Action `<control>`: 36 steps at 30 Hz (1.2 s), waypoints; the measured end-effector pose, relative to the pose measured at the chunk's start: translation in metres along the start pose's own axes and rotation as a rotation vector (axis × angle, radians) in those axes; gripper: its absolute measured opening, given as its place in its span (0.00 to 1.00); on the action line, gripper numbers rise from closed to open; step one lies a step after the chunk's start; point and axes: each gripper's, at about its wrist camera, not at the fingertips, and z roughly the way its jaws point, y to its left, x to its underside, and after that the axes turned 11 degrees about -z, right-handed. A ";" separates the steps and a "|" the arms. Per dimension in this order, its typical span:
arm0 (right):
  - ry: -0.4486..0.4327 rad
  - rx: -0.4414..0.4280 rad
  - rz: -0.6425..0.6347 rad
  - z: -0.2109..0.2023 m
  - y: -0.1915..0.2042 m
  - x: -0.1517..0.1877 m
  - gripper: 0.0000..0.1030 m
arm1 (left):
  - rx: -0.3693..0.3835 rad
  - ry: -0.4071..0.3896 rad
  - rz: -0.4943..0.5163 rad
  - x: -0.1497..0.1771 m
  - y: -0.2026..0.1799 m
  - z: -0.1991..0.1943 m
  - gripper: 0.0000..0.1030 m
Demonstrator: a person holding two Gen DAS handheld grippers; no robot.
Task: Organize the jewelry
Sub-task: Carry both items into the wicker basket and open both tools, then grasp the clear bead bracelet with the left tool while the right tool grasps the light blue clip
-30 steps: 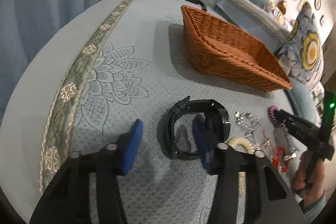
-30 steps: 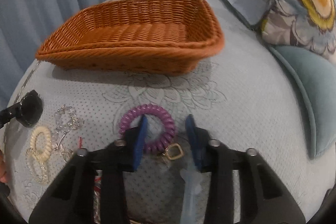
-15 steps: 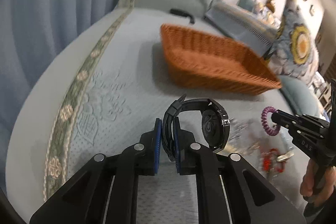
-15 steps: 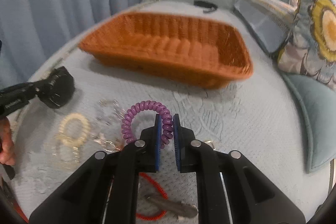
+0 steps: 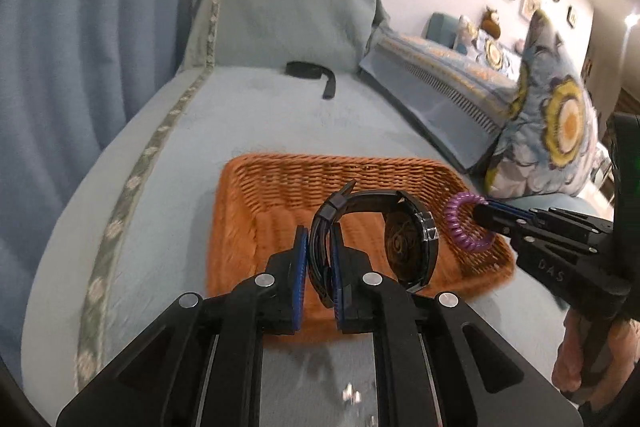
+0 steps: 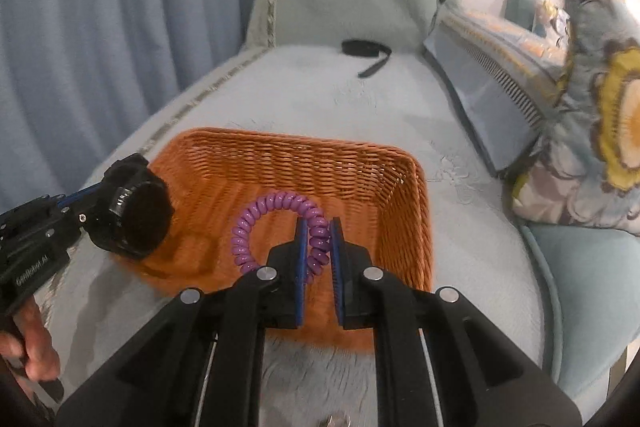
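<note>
Both our grippers have lifted their loads off the bedspread point(image 5: 280, 115) and now hang over the wicker basket point(image 5: 280, 171). Our left gripper point(image 5: 320, 259) is clamped on the strap of the black wristwatch point(image 5: 408, 243), whose case sits just right of the pads. Our right gripper point(image 6: 319, 247) pinches the purple coil bracelet point(image 6: 256, 223), whose loop curls left of the pads.

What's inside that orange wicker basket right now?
The basket looks empty: only bare woven floor and walls show. The black watch and the purple coil bracelet hang above it in grippers, not in it. They and the grippers cover the near part of the floor.
</note>
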 end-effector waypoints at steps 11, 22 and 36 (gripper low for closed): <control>0.141 -0.039 0.022 0.062 -0.001 0.001 0.09 | -0.042 0.093 0.026 0.004 0.004 0.055 0.10; 0.091 -0.075 0.069 0.016 -0.009 0.014 0.28 | 0.065 0.039 0.011 0.008 0.003 -0.002 0.28; -0.088 -0.115 0.094 -0.116 -0.009 0.097 0.48 | 0.147 -0.045 -0.041 0.074 0.020 -0.131 0.40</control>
